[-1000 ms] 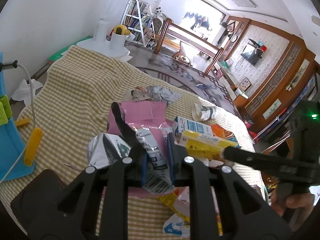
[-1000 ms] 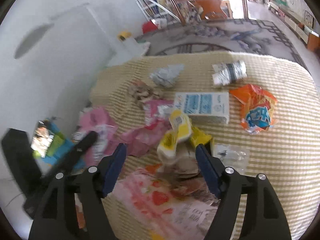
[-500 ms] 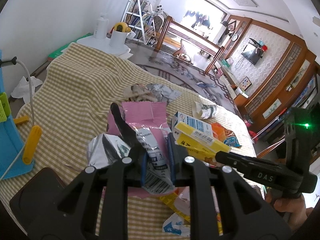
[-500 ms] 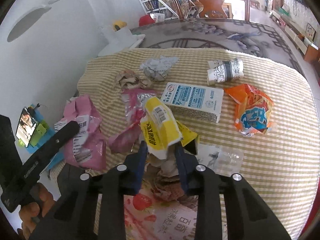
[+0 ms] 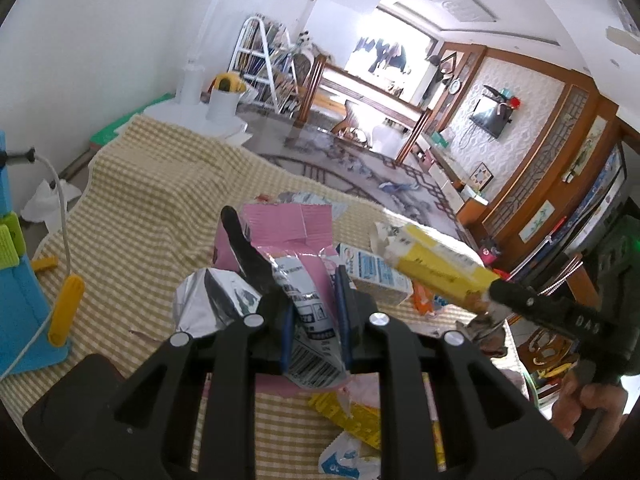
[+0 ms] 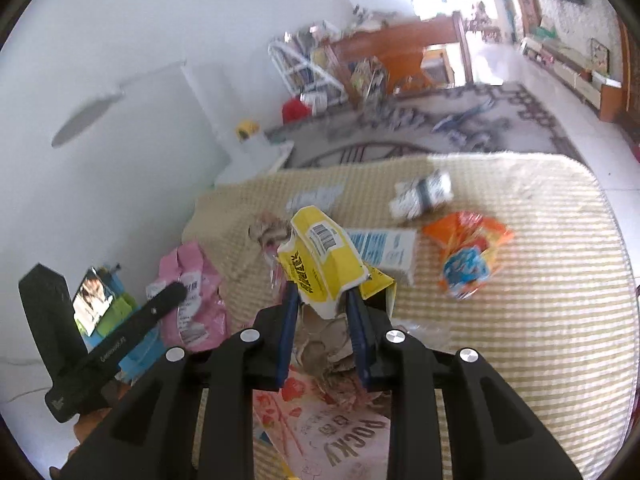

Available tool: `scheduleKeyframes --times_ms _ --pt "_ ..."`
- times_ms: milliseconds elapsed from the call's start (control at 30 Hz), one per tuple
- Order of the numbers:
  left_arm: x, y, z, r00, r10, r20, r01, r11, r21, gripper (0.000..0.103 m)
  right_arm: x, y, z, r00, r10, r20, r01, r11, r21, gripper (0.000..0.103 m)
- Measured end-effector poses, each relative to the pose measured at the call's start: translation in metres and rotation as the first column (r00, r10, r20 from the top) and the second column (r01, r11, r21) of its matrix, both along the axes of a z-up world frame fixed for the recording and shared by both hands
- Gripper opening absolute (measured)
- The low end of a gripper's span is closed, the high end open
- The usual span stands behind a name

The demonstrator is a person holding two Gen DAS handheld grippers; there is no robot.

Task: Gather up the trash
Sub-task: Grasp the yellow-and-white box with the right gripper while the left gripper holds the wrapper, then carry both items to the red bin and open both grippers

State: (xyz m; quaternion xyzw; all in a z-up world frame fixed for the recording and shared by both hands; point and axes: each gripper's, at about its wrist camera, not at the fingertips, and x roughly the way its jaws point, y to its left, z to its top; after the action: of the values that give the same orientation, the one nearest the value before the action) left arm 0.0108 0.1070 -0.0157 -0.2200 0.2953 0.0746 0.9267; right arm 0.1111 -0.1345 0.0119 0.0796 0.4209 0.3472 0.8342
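Gripping 1 yellow carton (image 6: 326, 260), the right gripper (image 6: 323, 312) holds it above the checked cloth (image 6: 540, 340), while the left gripper (image 5: 311, 312) is clamped on 1 pink wrapper (image 5: 292, 240). Collection looks barely begun: at 12 o'clock lie 1 blue-and-white carton (image 6: 386, 250) and 1 paper cup (image 6: 424, 194), at 2 o'clock 1 orange bag (image 6: 468, 250), plus crumpled scraps.

Motion-blurred paper cup (image 6: 422, 196)
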Motion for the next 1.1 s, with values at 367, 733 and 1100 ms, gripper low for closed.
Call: scheduleKeyframes --times_ms 367,733,1100 --pt "0.008 -0.005 -0.005 0.999 -0.023 -0.025 0.024 1.000 0.021 0.017 0.016 -0.046 -0.022 0.991 -0.068 -0.114 0.070 0.997 0.011 0.026" --pt "0.007 -0.014 0.000 0.999 -0.049 -0.003 0.049 0.997 0.066 0.017 0.007 -0.096 0.005 0.982 -0.191 -0.001 0.189 0.973 0.129 0.023" --pt "-0.007 -0.116 0.062 0.947 -0.290 0.138 0.279 0.956 0.089 0.016 -0.033 -0.194 0.034 0.943 -0.303 0.141 0.292 0.952 0.091 0.023"
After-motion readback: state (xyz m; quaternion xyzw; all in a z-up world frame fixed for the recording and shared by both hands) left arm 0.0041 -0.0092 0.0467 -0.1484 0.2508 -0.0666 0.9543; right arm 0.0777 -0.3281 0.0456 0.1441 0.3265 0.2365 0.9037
